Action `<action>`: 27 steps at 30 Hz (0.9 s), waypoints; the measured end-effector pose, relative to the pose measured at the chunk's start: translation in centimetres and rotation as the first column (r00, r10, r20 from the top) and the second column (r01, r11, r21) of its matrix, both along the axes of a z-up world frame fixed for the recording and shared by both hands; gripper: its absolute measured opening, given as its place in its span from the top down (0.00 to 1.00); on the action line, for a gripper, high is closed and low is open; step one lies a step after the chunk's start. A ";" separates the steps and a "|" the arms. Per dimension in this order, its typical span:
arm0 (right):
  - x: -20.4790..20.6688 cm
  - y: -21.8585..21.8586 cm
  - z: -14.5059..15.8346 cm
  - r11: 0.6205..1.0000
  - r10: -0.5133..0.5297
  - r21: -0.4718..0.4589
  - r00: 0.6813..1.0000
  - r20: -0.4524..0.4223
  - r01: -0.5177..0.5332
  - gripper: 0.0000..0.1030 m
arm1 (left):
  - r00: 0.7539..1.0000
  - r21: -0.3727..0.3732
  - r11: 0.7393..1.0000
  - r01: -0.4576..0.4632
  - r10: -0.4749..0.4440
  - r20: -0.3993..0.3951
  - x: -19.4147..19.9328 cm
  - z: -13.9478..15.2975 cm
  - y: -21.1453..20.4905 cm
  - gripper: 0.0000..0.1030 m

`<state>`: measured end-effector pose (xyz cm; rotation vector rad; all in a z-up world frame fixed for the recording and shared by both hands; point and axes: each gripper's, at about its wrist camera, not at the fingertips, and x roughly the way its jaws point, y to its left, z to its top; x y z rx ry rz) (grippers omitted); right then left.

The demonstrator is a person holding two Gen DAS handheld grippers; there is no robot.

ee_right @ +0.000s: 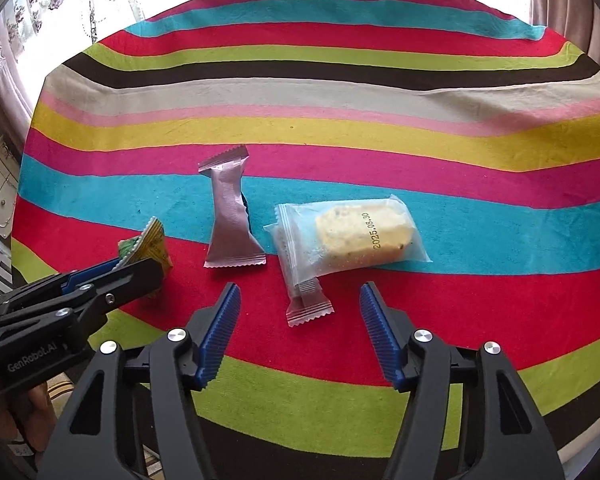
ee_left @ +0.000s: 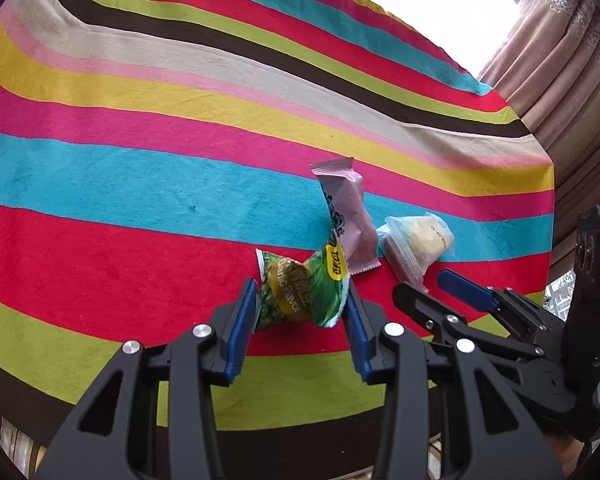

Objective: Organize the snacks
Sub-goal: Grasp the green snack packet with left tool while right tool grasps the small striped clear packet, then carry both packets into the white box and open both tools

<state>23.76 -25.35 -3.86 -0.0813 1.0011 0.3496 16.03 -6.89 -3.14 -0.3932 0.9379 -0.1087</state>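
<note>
On the striped cloth of the bench, going left to right, the green snack packet comes first. The left hand-held gripper is clamped on it across its middle, its blue pads denting the foil, and seems to lift it just clear of the cloth. It reads "Garlic Flavor" plus a yellow logo I cannot make out. It looks light, puffy and crinkly, likely slippery.

At its 1 o'clock lies the pink wrapper, slim and stiffer; its middle offers the best hold.

Rightmost is the clear pouch, stamped "2025.08.30", with a pale cake, soft and crushable. Its crimped near end seems the safe grip. The right hand-held gripper hangs at 6 o'clock of that end, jaws apart, touching nothing.
</note>
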 end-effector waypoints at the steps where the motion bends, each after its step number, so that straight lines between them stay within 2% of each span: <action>1: 0.1 0.2 -0.1 1.000 0.004 -0.005 1.000 -0.004 -0.004 0.49 | 1.000 -0.007 1.000 -0.004 0.004 0.001 0.0 0.0 0.2 0.59; 11: 1.3 2.1 -0.5 0.999 0.011 -0.048 1.000 0.023 -0.010 0.59 | 0.999 -0.047 0.999 -0.025 0.026 0.020 -0.4 0.0 1.5 0.59; 13: 1.3 2.2 -0.5 0.998 0.009 -0.063 0.999 0.031 -0.007 0.64 | 0.999 -0.051 0.998 -0.028 0.029 0.019 -0.4 0.0 1.5 0.59; 15: 1.2 2.0 -0.5 0.997 -0.001 -0.072 0.999 0.037 0.003 0.77 | 0.999 -0.053 0.998 -0.030 0.031 0.019 -0.4 0.0 1.5 0.59; 18: 1.1 1.9 -0.5 0.997 0.001 -0.071 0.999 0.036 0.002 0.83 | 0.999 -0.053 0.998 -0.030 0.031 0.021 -0.5 0.1 1.6 0.59; 27: -0.6 1.5 0.6 0.999 0.012 -0.053 0.999 0.047 -0.009 0.85 | 0.999 -0.021 0.999 -0.033 0.034 0.036 -0.7 0.7 1.1 0.60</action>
